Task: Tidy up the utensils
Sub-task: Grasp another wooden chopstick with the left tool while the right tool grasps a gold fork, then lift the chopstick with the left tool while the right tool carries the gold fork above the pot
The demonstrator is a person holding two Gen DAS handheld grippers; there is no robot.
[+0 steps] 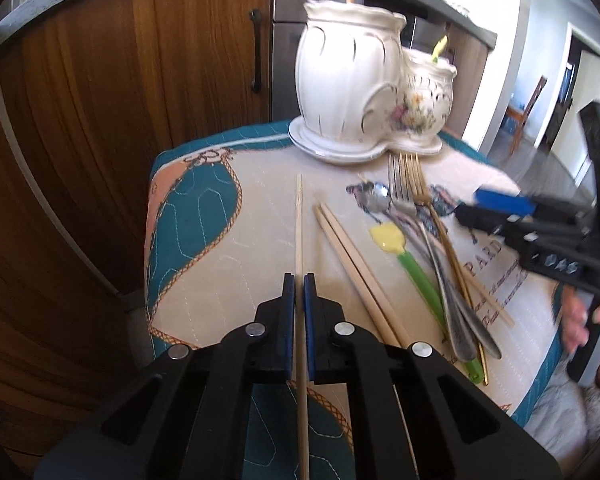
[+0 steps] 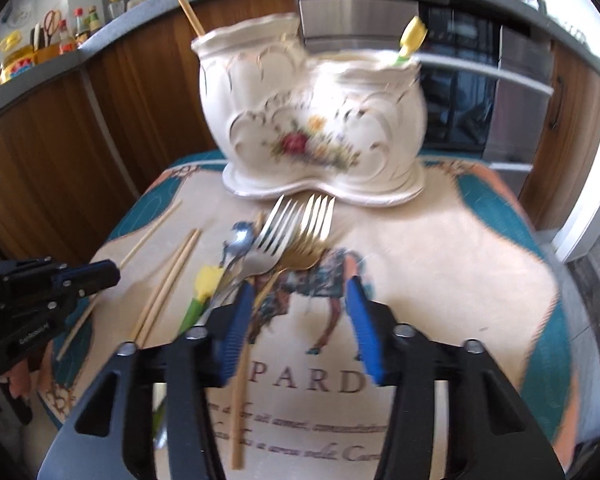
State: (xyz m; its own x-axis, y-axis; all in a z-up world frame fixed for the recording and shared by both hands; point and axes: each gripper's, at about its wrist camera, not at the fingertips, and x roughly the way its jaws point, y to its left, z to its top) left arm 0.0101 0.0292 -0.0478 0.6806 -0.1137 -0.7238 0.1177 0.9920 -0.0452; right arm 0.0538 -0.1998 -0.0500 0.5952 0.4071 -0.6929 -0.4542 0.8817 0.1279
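Left gripper (image 1: 299, 286): jaws clenched on a single chopstick (image 1: 299, 216), which runs between the blue pads and lies lengthwise toward the holder (image 1: 352, 80), its far tip short of the holder's base. The chopstick is near the left edge of the mat (image 1: 220, 200).

Right gripper (image 2: 300, 296): jaws parted, nothing pressed between the pads. No earlier view is on hand to confirm any jaw motion. The left pad stands over the handles of the cutlery pile; the gold fork's (image 2: 312, 236) handle passes under that pad toward the near edge.

Cutlery pile, mid-mat, just in front of the holder: silver fork (image 2: 274, 236) and gold fork with tines toward the holder, a spoon (image 2: 238, 240) beside them on the left, a yellow-and-green spatula (image 2: 204, 288) further left. A pair of chopsticks (image 2: 172, 276) lies between the spatula and the held chopstick, touching each other.

Holder: white ceramic, two compartments, at the far edge of the mat. One wooden stick (image 2: 186, 4) stands in the taller compartment; a second yellow spatula (image 2: 410, 38) stands in the lower one.

A hand (image 1: 592, 320) grips the right gripper's handle.
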